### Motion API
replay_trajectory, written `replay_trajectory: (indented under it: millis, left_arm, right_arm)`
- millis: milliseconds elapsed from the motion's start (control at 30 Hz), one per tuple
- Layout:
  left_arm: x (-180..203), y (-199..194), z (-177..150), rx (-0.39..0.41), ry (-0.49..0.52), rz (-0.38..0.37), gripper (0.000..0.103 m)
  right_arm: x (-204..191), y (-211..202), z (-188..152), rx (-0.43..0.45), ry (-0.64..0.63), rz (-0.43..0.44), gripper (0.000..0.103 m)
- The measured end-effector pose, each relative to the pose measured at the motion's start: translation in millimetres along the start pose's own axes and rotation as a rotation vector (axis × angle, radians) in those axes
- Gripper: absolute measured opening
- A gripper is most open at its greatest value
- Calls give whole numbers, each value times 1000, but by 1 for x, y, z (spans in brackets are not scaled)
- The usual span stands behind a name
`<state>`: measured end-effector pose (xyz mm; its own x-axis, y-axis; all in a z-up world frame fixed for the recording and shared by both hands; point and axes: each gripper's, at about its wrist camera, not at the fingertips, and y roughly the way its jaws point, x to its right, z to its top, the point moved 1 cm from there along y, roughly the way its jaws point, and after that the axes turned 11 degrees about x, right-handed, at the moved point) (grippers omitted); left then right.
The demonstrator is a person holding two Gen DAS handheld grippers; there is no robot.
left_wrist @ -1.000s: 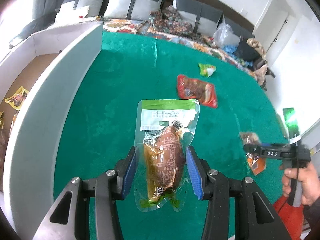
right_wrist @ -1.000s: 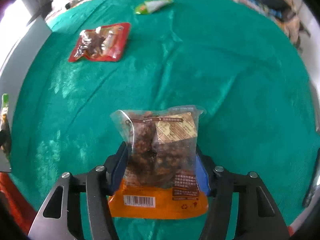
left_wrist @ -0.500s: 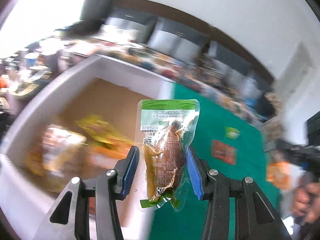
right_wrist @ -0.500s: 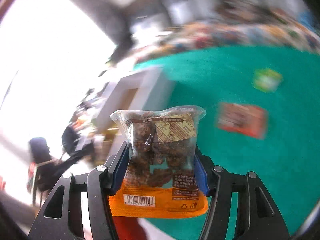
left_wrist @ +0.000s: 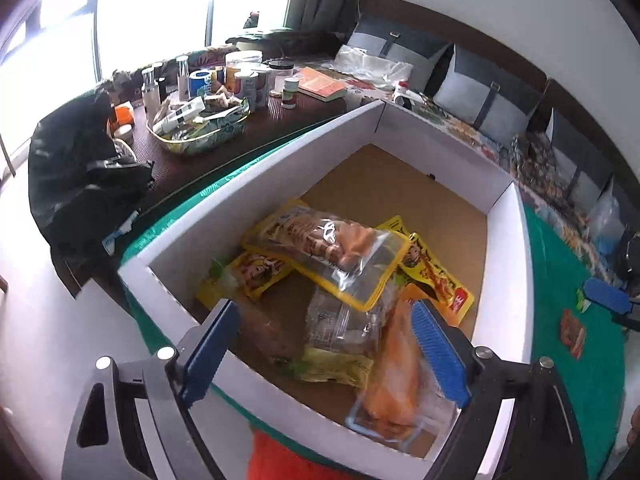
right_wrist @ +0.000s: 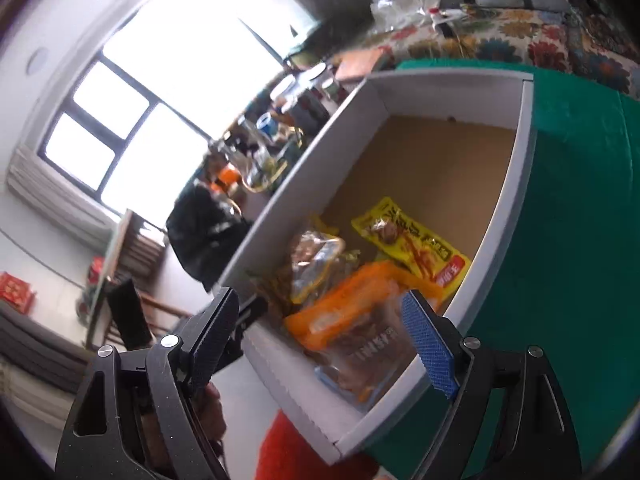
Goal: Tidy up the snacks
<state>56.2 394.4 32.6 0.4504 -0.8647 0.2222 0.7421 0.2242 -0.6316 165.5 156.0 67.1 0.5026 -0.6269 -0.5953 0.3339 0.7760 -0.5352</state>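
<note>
A white cardboard box with a brown floor stands on the green tablecloth and holds several snack packs. My left gripper is open and empty above the box's near corner. Under it lie a clear yellow-edged pack and the brown snack pack. An orange pack shows blurred near the right finger. My right gripper is open and empty above the box. The orange pack lies below it, next to a yellow pack.
A red snack pack and a small green one lie on the green cloth right of the box. A dark table with jars and a tray stands behind, a black bag to the left.
Both grippers swung from the green table over to the box and opened. The brown snack pack and the orange pack left the jaws and now sit in the box.
</note>
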Motion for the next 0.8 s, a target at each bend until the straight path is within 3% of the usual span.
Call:
replay_trajectory:
  millis: [133, 200, 300, 433, 533, 633, 800]
  left_arm:
    - [17, -9, 7, 27, 3, -36, 88]
    - [38, -17, 7, 41, 49, -55, 91]
    - [78, -30, -4, 61, 133, -105, 100]
    - [140, -44, -23, 65, 238, -187, 100]
    - [182, -49, -38, 64, 304, -234, 100]
    - [221, -52, -52, 64, 378, -262, 100]
    - [268, -58, -70, 59, 445, -300, 100]
  right_arm:
    - [3, -9, 13, 31, -1, 31, 87]
    - [5, -22, 12, 72, -72, -28, 87]
    - [35, -39, -1, 104, -214, -189, 86]
    - [115, -72, -54, 71, -330, -468, 86]
    - [187, -111, -97, 23, -308, -658, 86]
    - [243, -171, -132, 48, -237, -791, 86]
    - [292, -249, -160, 115, -109, -914, 86]
